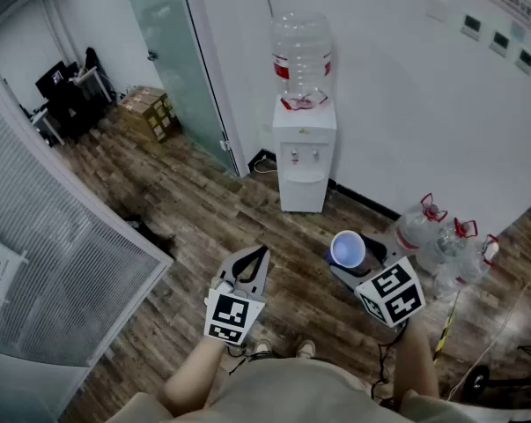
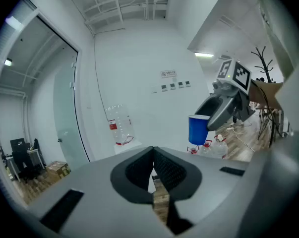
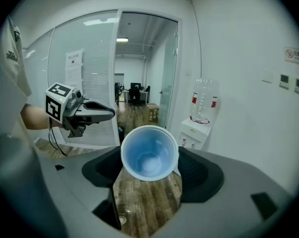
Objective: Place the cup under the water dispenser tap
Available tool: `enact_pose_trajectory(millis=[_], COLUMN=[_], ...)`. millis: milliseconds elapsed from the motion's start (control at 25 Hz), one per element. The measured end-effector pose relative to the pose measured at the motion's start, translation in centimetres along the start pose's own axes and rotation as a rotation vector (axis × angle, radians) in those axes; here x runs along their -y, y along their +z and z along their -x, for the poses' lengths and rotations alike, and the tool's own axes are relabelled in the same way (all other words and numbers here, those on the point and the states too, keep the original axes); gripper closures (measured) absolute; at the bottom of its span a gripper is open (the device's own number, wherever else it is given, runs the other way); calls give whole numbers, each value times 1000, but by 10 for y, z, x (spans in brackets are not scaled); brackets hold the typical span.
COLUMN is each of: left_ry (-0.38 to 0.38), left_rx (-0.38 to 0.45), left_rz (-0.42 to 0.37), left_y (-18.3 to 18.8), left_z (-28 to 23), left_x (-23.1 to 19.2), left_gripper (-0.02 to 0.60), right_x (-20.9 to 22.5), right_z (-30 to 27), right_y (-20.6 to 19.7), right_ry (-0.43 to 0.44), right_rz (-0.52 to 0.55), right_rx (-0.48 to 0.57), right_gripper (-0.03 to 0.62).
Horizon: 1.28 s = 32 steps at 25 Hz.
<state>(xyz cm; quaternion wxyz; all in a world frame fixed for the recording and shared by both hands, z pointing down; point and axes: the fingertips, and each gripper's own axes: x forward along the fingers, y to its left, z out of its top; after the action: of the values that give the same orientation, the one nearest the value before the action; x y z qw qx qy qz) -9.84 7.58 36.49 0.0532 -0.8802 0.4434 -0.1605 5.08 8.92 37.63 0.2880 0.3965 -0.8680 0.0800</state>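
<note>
A blue plastic cup (image 1: 348, 249) sits upright and open-mouthed between the jaws of my right gripper (image 1: 351, 256), which is shut on its sides. In the right gripper view the cup (image 3: 149, 152) fills the space between the pads, and its inside looks empty. The white water dispenser (image 1: 305, 152) stands against the far wall with a clear bottle on top, a few steps beyond the cup. My left gripper (image 1: 261, 256) is held lower left of the cup, jaws shut with nothing in them. The left gripper view shows the cup (image 2: 197, 129) off to its right.
Several large water jugs (image 1: 441, 236) stand on the wooden floor right of the dispenser. Cardboard boxes (image 1: 151, 108) lie by a glass door (image 1: 173, 51) at the back left. A glass partition with blinds (image 1: 62, 236) runs along the left. Cables trail at the right edge.
</note>
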Motion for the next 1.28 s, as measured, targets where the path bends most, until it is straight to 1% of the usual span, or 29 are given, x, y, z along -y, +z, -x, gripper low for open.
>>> enact_pose_trajectory(millis=[200, 400, 600, 880, 1080, 1280], left_ry=[0, -2, 7, 14, 29, 26], left_rx=[-2, -20, -22, -30, -26, -25], left_rz=[-4, -3, -16, -12, -18, -38], left_y=[3, 3, 10, 15, 15, 11], left_z=[-5, -11, -17, -14, -19, -33], left_x=[5, 18, 28, 40, 35, 28], left_gripper=[575, 575, 575, 575, 575, 575], right_x=[10, 18, 21, 21, 28, 39], right_z=[1, 8, 13, 19, 15, 6], right_y=[-10, -21, -30, -37, -34, -36], right_ry=[-19, -17, -5, 8, 3, -10], right_rz=[17, 19, 20, 18, 29, 28], right_rx=[-21, -21, -8, 12, 20, 8], right_gripper=[238, 238, 237, 238, 237, 237])
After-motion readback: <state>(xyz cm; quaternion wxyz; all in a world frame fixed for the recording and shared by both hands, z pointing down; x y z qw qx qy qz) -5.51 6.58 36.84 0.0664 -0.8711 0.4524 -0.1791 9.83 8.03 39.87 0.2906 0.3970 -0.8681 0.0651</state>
